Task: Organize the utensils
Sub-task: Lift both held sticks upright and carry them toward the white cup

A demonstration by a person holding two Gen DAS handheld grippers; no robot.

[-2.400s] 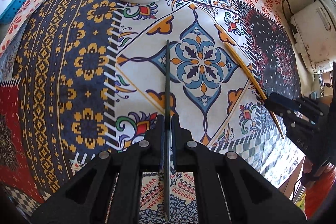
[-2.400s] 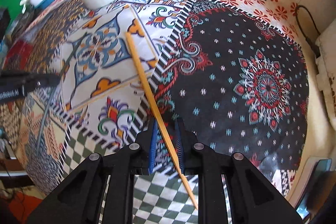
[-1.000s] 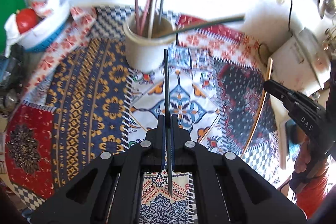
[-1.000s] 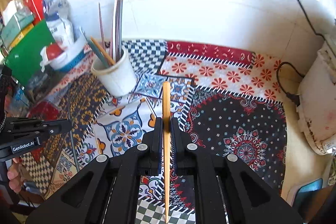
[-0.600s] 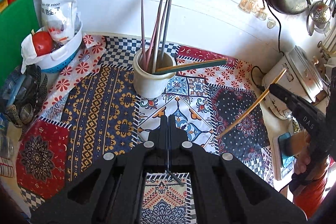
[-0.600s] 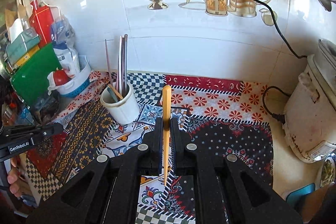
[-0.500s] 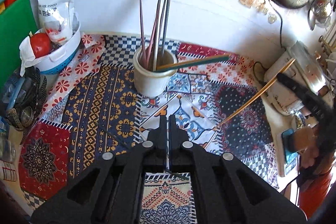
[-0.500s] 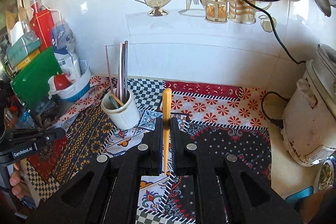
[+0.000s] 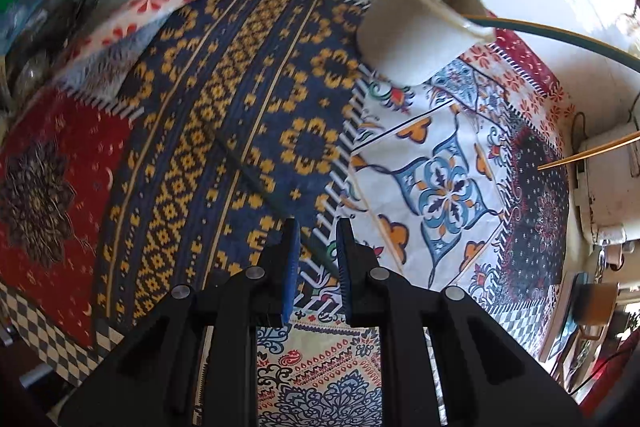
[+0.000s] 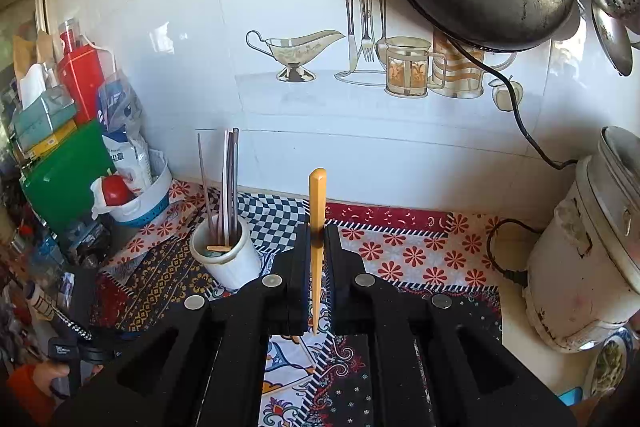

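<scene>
Two grippers: both over the patterned cloth (image 9: 240, 131).
Left gripper (image 9: 317, 239): jaws opening, nothing pressed between them.
Right gripper (image 10: 316, 239): clamped on yellow chopstick (image 10: 317, 203).

A white cup (image 10: 226, 259) stands upright on a patterned cloth near the tiled wall, holding several thin dark chopsticks (image 10: 230, 183) that stand nearly vertical. A yellow chopstick (image 10: 317, 223) is held upright, thick end up. A dark chopstick (image 9: 256, 179), blurred, lies slanted on the cloth's blue and yellow patch.
</scene>
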